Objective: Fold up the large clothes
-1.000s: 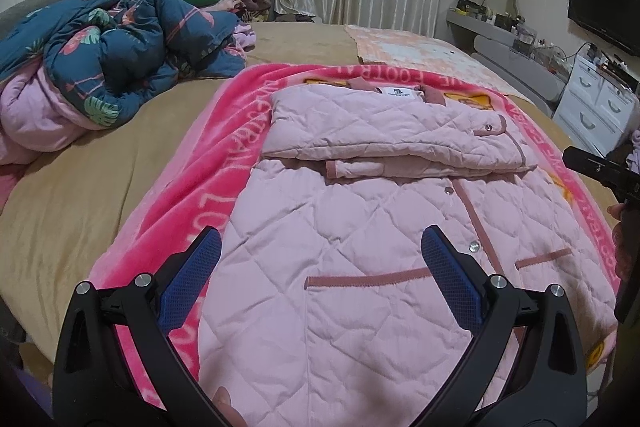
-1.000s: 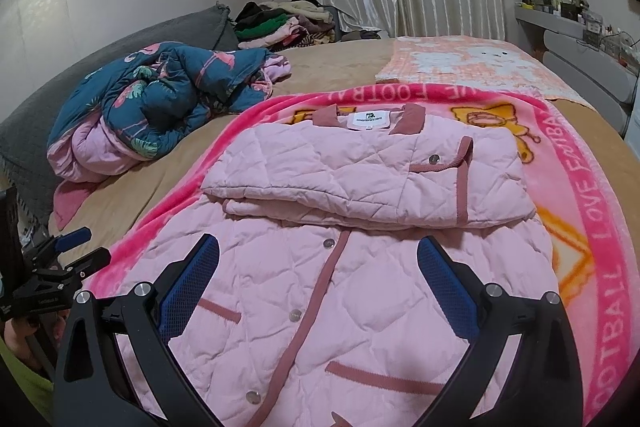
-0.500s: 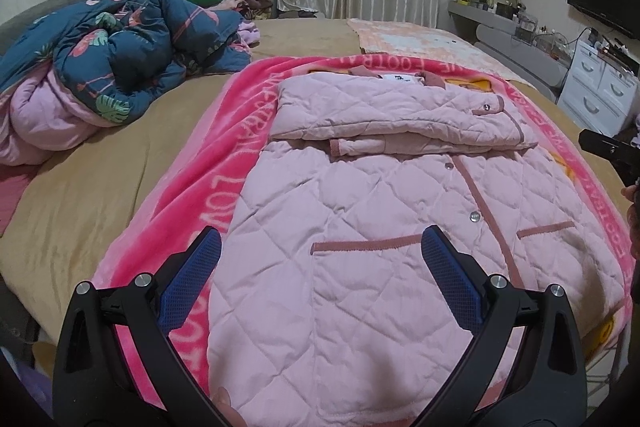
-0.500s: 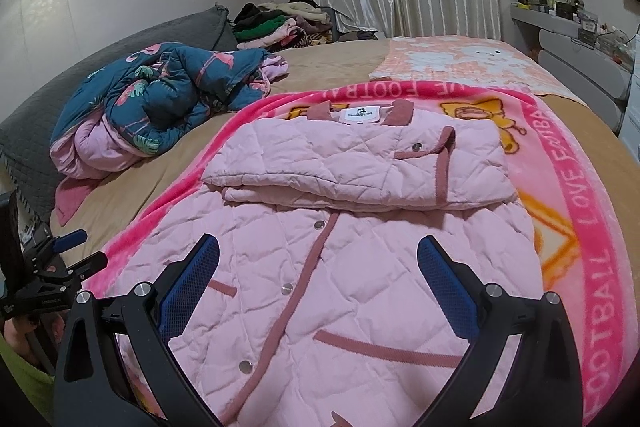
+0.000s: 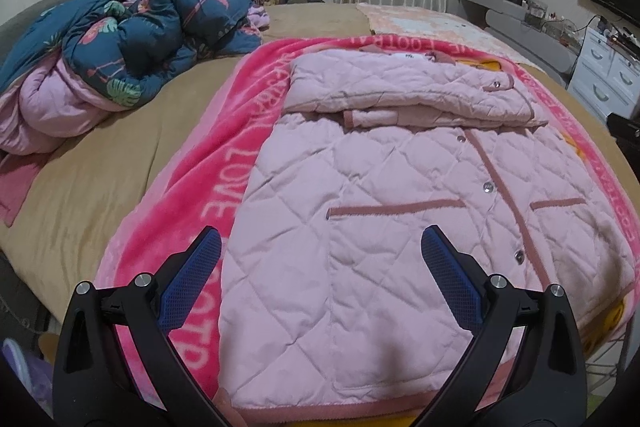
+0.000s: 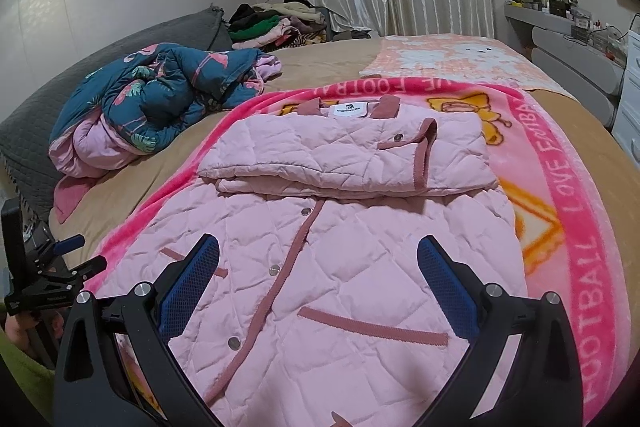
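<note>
My left gripper [image 5: 320, 267] hovered with jaws spread and empty over the near left part of the pink quilted coat [image 5: 400, 227], which lay buttoned on a pink blanket [image 5: 224, 155] on the bed, sleeves already folded across its chest; my right gripper [image 6: 318, 269] hung equally wide apart and empty above the coat's near right half. I judged the next fold was hem to collar; each gripper should pinch a bottom corner at the trim, both lifting level so the padding would not skew.

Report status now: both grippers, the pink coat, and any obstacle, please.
Left gripper open, right gripper open, both empty. Pink coat flat on blanket, sleeves folded in. Nothing in the way.
</note>
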The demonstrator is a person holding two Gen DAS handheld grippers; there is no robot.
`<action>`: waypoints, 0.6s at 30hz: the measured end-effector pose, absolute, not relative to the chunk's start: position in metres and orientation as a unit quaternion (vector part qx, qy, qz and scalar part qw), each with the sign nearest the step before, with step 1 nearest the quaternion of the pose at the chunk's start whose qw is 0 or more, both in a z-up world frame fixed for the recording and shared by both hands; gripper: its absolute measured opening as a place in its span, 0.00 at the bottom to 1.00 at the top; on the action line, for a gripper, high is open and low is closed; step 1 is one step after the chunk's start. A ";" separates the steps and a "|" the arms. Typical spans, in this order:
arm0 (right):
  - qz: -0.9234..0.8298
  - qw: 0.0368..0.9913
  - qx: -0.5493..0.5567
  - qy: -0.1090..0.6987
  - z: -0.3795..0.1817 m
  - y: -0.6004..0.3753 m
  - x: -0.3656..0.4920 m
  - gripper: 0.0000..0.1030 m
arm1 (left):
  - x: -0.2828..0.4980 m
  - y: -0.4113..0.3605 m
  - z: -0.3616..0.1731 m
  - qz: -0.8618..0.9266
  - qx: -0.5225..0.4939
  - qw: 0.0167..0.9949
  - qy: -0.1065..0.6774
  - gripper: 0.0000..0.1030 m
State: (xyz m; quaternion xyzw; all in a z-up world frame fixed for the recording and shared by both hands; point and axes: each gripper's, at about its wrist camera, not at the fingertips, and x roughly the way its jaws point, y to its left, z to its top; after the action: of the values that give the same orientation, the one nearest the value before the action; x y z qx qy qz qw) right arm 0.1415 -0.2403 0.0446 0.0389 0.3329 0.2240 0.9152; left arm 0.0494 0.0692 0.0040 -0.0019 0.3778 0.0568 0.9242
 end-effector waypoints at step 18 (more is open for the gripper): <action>0.230 0.902 0.047 0.363 0.021 -0.253 0.122 0.96 | 0.042 0.097 -0.027 0.057 -0.061 0.886 0.456 0.91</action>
State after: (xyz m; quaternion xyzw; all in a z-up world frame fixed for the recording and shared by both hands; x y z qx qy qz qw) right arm 0.1221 -0.2531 0.0214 0.0470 0.3627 0.2303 0.9018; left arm 0.0415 0.0971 -0.0267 -0.0609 0.4563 0.0571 0.8859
